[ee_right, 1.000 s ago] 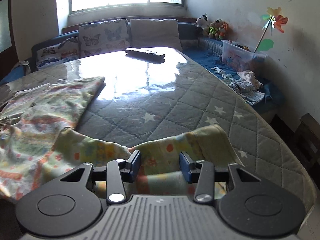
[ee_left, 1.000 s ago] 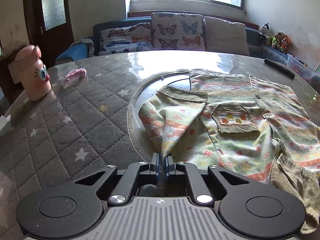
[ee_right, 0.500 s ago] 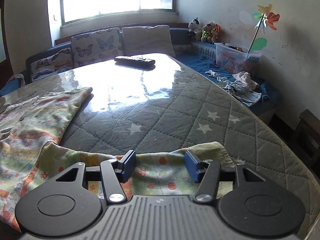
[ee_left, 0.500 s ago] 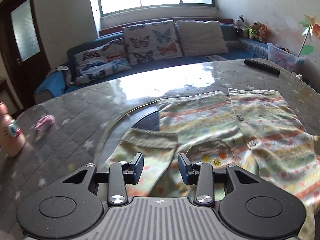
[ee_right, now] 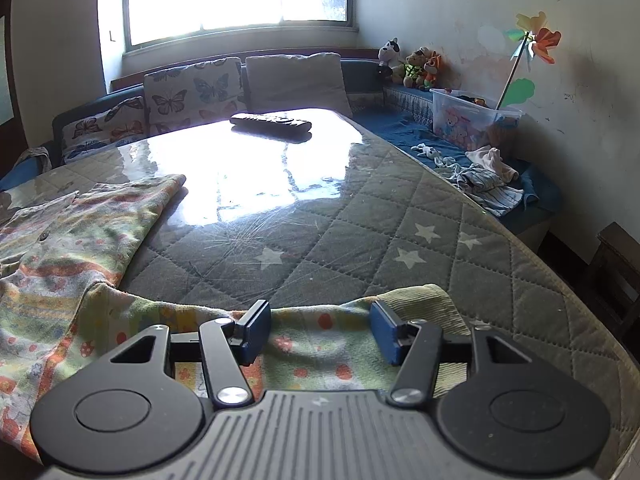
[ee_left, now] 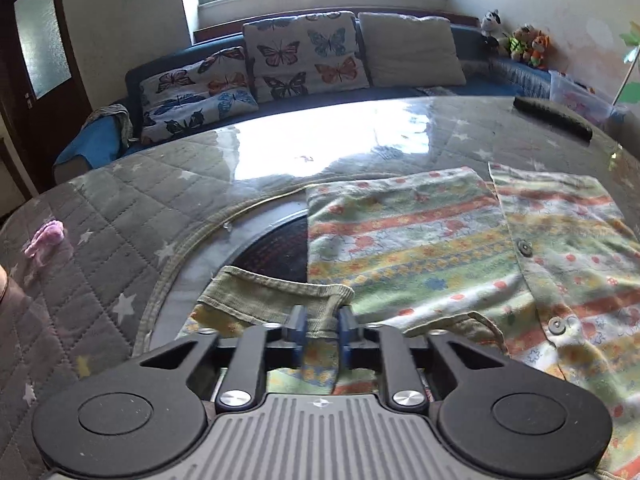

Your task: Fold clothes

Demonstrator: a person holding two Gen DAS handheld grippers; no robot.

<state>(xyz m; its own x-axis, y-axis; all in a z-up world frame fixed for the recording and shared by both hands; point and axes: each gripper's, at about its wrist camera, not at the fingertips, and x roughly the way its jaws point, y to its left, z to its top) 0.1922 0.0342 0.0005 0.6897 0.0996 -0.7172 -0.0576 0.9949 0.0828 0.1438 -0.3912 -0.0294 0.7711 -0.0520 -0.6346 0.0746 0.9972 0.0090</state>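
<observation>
Floral shirt cuff [ee_left: 272, 294] pinched by left tool [ee_left: 321, 322], jaws just closed; right tool [ee_right: 320, 320] spread over sleeve [ee_right: 316, 360].

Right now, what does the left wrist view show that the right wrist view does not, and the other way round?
Only the left wrist view: a small pink thing on the quilted table cover, a dark door, and the shirt's ribbed cuff between the left gripper's jaws.
Only the right wrist view: a pile of clothes on the blue bench, a dark wooden chair, and the right gripper open over a sleeve.
Both: the patterned shirt, the black remote, the butterfly cushions.
</observation>
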